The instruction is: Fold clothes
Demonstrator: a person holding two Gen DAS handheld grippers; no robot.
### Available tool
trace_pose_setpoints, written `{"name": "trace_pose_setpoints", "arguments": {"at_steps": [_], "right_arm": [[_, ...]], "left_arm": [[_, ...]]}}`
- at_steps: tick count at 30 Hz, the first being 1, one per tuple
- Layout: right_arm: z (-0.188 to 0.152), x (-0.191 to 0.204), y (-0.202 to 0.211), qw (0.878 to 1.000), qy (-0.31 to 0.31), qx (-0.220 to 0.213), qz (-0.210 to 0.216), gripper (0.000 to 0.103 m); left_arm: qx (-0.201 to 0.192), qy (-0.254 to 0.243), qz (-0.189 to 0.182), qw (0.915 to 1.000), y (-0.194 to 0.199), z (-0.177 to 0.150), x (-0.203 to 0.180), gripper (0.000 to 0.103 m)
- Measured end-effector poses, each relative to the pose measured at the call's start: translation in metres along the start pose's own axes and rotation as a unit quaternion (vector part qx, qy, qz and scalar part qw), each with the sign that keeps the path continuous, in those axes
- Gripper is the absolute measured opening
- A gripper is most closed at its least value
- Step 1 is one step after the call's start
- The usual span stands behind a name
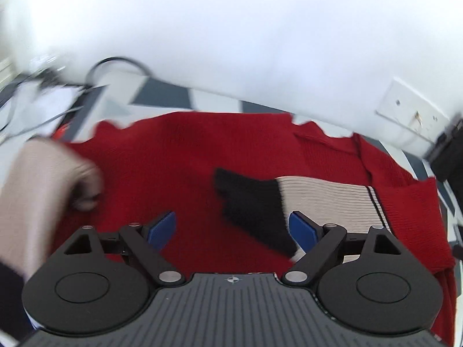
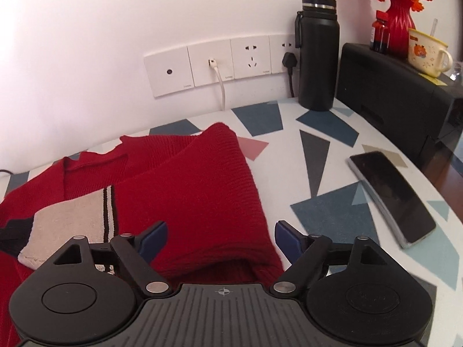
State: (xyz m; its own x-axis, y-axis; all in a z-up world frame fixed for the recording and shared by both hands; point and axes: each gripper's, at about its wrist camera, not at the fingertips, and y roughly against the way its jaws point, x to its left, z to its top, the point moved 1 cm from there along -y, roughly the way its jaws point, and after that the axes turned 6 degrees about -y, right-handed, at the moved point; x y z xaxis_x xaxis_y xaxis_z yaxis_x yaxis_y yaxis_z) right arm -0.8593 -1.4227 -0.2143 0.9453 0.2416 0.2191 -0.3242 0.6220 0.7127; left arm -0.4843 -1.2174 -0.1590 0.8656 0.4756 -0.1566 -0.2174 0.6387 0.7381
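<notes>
On the far left of the left wrist view, a bare hand (image 1: 49, 185) rests on the red sweater (image 1: 173, 167), fingers curled, maybe pinching the knit; the view is blurred, so I cannot tell for sure. If this hand pulls while you move, the cloth drags and the layers shift.

The left gripper (image 1: 233, 227) hangs just over the sweater w/ its fingers wide apart, holding nothing. The right blue pad (image 1: 302, 230) is just beside the black and beige cuff (image 1: 289, 199) of the sleeve that lies across the sweater body. If you close here you may catch only the cuff, or the cuff plus the layer under it, and the fold comes up crooked.

In the right wrist view the right gripper (image 2: 221, 238) is also spread open and empty, straddling the folded-in side of the sweater (image 2: 208, 179). This fold is thick and soft, so a shallow pinch could slip off.

Further right the phone (image 2: 393, 196) lies on the patterned table (image 2: 327, 214), near the sweater edge, and the black bottle (image 2: 318, 55) stands behind. A wide swing of cloth could knock them, esp. the bottle.
</notes>
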Motion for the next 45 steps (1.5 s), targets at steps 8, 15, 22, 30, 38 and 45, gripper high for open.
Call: {"name": "trace_pose_setpoints", "arguments": {"at_steps": [8, 15, 22, 30, 38, 45], "right_arm": [[-0.012, 0.038, -0.014, 1.000, 0.010, 0.012, 0.014, 0.077], [-0.010, 0.067, -0.016, 0.999, 0.004, 0.026, 0.042, 0.077], [-0.009, 0.067, -0.017, 0.999, -0.009, 0.030, 0.040, 0.077], [-0.005, 0.038, -0.020, 0.998, -0.061, 0.024, -0.008, 0.077], [0.000, 0.013, -0.012, 0.997, -0.062, -0.004, -0.036, 0.077], [-0.003, 0.003, -0.012, 0.998, -0.049, -0.003, -0.049, 0.077]], "left_arm": [[-0.020, 0.007, 0.159, 0.9871, 0.035, -0.042, 0.076, 0.082], [-0.002, 0.028, 0.145, 0.9890, 0.011, -0.026, 0.116, 0.051], [-0.031, 0.036, 0.122, 0.9914, 0.020, -0.019, 0.116, 0.009], [-0.135, -0.016, -0.014, 0.9906, 0.083, 0.040, 0.042, 0.009], [-0.079, -0.112, -0.166, 0.9764, 0.021, 0.036, -0.081, 0.010], [0.018, -0.111, -0.145, 0.9831, -0.045, 0.010, -0.091, 0.070]]}}
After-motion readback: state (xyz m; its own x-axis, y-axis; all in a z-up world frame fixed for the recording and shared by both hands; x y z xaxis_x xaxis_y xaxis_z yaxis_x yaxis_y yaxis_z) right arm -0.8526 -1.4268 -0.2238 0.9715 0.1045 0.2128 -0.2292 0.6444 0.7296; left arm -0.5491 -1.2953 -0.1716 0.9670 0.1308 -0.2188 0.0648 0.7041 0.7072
